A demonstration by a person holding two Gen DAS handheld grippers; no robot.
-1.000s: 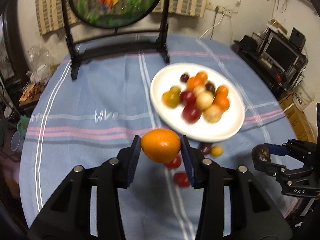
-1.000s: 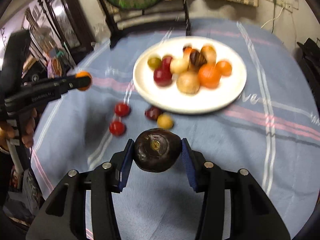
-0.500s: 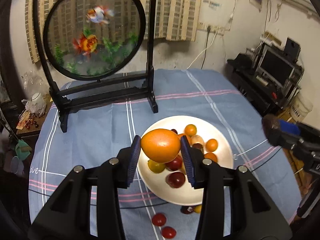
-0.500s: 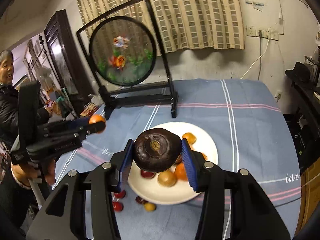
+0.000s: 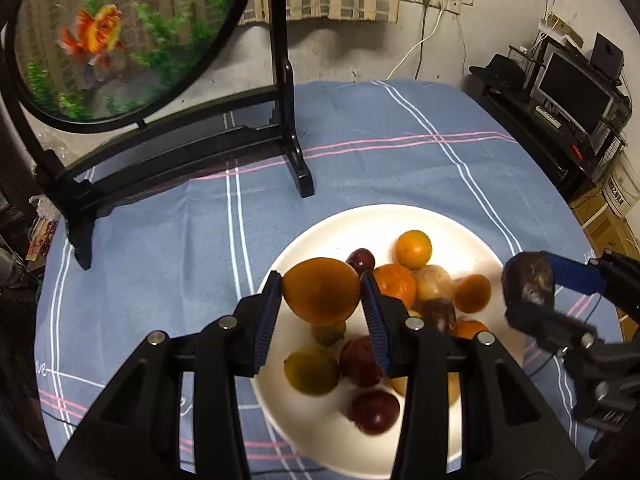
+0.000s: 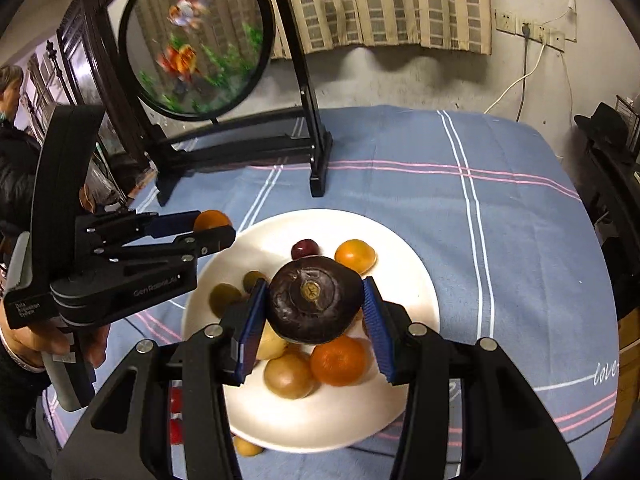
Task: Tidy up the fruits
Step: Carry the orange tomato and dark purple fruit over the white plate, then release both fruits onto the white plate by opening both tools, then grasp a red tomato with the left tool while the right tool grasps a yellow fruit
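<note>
Both hands have come fwd since a sec ago — then the grippers hung short of the plate w/ loose fruit on the cloth ahead, now each sits over the white plate [image 5: 400,220] itself. Left gripper [image 5: 322,294] is clamped on an orange [image 5: 322,292], blue pads pressing its two sides; it hangs above the plate's near-left part, over a greenish-yellow fruit [image 5: 312,372] and a dark red one [image 5: 374,408]. Right gripper [image 6: 314,308] is closed on a dark brown-purple round fruit [image 6: 314,300], stem scar facing the camera, held above the heap of oranges and pale fruit mid-plate.

Why held so: both tilt downward, so each fruit hangs over the plate for a drop — judging by the task, that's the collecting spot. Side-on pinch across the widest part keeps a round fruit from squirting out.

A few strays are on the blue plaid tablecloth [image 6: 500,208] just off the plate's near rim in the right view — a small yellow fruit [image 6: 246,448], red bits [image 6: 175,416] behind the finger. Fish-painted round screen [image 5: 116,36] on its black stand is at the back, well apart from the plate.
</note>
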